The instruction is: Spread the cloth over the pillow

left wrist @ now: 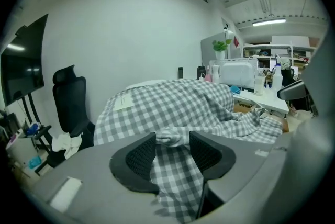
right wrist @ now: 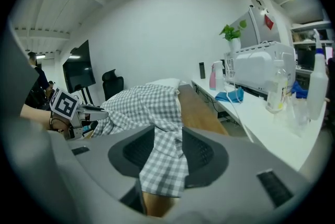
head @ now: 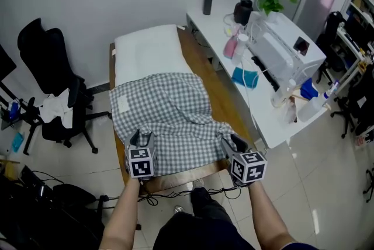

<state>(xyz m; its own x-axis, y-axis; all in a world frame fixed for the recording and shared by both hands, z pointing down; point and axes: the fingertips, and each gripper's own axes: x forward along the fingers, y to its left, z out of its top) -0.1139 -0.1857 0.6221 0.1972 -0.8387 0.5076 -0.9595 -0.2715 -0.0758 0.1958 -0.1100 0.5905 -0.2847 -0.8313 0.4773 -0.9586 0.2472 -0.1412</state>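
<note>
Reading this as the let-go step: left tool [head: 140, 139] open, hem loose between its jaws. Pillow [head: 149, 44] far half bare; checked cloth [head: 169, 114] covers the near part. Right tool [head: 234, 142] open likewise. Next, we judge: regrip, draw cloth farther.

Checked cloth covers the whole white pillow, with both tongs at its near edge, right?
Not quite. The checked cloth covers only the near part; the far end of the white pillow lies bare, as the head view shows. The left tongs and the right tongs are at the cloth's near edge.
</note>
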